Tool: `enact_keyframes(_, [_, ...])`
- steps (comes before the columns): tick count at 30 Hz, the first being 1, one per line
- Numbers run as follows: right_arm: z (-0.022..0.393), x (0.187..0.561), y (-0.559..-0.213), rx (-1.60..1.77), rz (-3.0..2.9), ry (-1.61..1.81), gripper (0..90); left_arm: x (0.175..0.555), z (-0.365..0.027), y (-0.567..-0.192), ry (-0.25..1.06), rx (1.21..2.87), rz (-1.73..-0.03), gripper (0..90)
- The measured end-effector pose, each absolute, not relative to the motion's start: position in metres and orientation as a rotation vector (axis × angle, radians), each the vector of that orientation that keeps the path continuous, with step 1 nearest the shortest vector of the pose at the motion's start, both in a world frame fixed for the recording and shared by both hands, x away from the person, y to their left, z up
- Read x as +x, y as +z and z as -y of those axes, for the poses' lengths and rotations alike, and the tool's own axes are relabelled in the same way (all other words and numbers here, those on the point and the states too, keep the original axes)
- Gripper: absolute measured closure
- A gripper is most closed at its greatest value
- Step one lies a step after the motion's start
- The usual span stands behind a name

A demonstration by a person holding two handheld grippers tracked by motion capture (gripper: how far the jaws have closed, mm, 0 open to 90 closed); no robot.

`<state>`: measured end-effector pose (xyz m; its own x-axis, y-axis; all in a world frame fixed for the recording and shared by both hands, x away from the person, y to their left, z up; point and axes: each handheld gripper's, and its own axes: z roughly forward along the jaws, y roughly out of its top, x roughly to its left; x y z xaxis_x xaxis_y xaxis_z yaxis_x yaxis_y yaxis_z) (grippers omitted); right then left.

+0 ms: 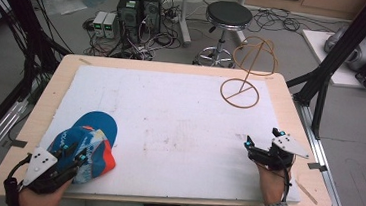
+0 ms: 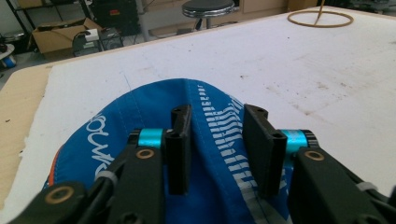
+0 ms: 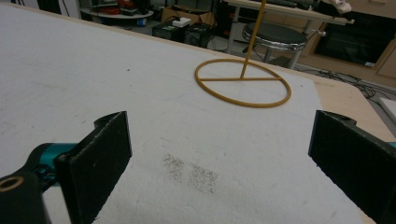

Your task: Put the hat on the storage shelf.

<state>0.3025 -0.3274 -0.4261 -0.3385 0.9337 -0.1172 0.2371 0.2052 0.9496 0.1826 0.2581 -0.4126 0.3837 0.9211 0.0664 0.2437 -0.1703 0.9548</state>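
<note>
High view | left tool (image 1: 77, 153) pinching blue cap (image 1: 92, 140) | right tool (image 1: 263, 140) wide open, empty

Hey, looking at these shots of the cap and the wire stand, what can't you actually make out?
- Cap, left gripper view: the print is partly covered by the left claw; whether the pads pinch the cloth can't be told.
- Cap, high view: its near side sits under the claw and hand.
- Wire stand, right gripper view: the top is cut off by the frame edge.
- Right claw, high view: too small for detail.
</note>
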Motion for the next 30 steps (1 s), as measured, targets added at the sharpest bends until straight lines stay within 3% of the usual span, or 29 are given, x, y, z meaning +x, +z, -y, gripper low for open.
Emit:
enact_keyframes(12, [0.327,0.302,-0.426,1.101,-1.731,1.171,4.9,0.184,-0.262,-0.41,0.827,1.645,-1.038,86.4])
enact_keyframes(30, [0.331,0.299,-0.426,1.107,-1.729,1.176,5.0,0.213,-0.257,-0.371,0.758,1.564,-1.021,88.1])
